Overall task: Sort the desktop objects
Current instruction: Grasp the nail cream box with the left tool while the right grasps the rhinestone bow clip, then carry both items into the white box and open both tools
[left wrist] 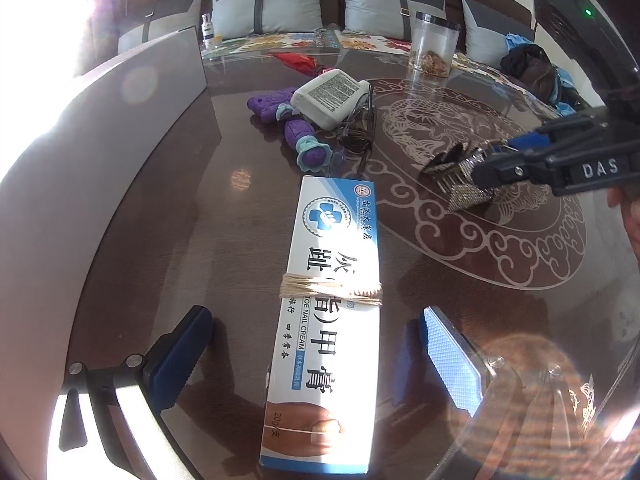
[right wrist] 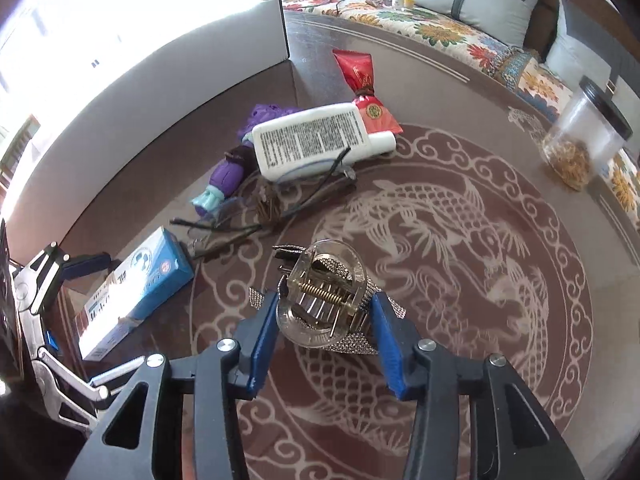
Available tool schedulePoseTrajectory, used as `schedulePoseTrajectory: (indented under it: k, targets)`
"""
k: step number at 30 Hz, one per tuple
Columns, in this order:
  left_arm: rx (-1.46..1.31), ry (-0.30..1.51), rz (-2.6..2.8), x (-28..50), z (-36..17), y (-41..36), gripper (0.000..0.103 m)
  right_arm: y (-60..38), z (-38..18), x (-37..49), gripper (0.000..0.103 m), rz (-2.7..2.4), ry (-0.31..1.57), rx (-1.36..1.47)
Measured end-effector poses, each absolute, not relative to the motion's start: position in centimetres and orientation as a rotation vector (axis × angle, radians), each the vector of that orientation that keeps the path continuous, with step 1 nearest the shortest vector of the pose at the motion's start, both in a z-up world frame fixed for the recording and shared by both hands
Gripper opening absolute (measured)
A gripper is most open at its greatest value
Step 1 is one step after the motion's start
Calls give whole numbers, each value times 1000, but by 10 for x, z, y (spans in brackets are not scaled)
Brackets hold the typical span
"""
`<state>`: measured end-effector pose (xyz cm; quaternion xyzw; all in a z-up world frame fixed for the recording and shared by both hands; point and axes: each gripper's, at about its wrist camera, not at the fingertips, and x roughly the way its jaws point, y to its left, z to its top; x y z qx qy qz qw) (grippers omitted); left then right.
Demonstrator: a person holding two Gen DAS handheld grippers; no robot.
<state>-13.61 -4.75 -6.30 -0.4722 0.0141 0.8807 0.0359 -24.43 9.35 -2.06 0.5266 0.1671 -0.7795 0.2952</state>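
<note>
The right gripper (right wrist: 325,316) clamps a rhinestone hair claw clip (right wrist: 326,296) over the dragon-patterned table (right wrist: 460,240), while the wide-open, empty left gripper (left wrist: 316,364) straddles the toenail cream box (left wrist: 324,320), its long axis running six to twelve o'clock.

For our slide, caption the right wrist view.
Right hand-held gripper clamps a rhinestone hair claw above the carp-patterned table.

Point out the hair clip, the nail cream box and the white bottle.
hair clip (right wrist: 326,292), right wrist view, on its spring.
nail cream box (left wrist: 326,320), left wrist view, on its printed top.
white bottle (right wrist: 308,140), right wrist view, on its label.
</note>
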Motion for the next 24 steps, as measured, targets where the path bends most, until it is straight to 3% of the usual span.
schedulePoseTrajectory:
  k: [1,3,4,5,6,7,8,9,14,15,17,18,24]
  targets:
    - [-1442,36,2718,-135,-61,-50,101,101,-21,-231,46,-2076,412,1433]
    - [-1433,35,2727,-135,-59,-51,83,114,-21,-208,47,-2078,337,1501]
    - [-1441,40,2719,-136,-59,-52,71,119,-21,-199,53,-2082,297,1534]
    - [-1431,60,2725,-135,-59,-51,68,123,-21,-191,61,-2074,259,1553]
    - [-1418,64,2717,-135,-59,-50,64,124,-19,-181,78,-2065,236,1547]
    - [-1407,74,2711,-134,-59,-48,56,125,-15,-172,87,-2077,254,1505]
    - [-1393,89,2698,-133,-59,-45,44,124,-10,-164,89,-2107,321,1443]
    - [-1387,109,2688,-132,-58,-43,44,122,-6,-158,90,-2141,412,1383]
    - [-1394,74,2641,-129,-56,-47,43,97,-17,-165,90,-2099,842,1196]
    - [-1399,45,2630,-129,-55,-51,43,95,-23,-168,83,-2044,838,1213]
    - [-1404,-40,2615,-127,-51,-61,43,97,-28,-175,59,-2006,745,1282]
    - [-1397,-89,2605,-125,-48,-66,43,100,-25,-177,54,-2017,695,1303]
    - [-1307,-325,2580,-105,-11,-103,43,109,12,-157,51,-2155,517,1315]
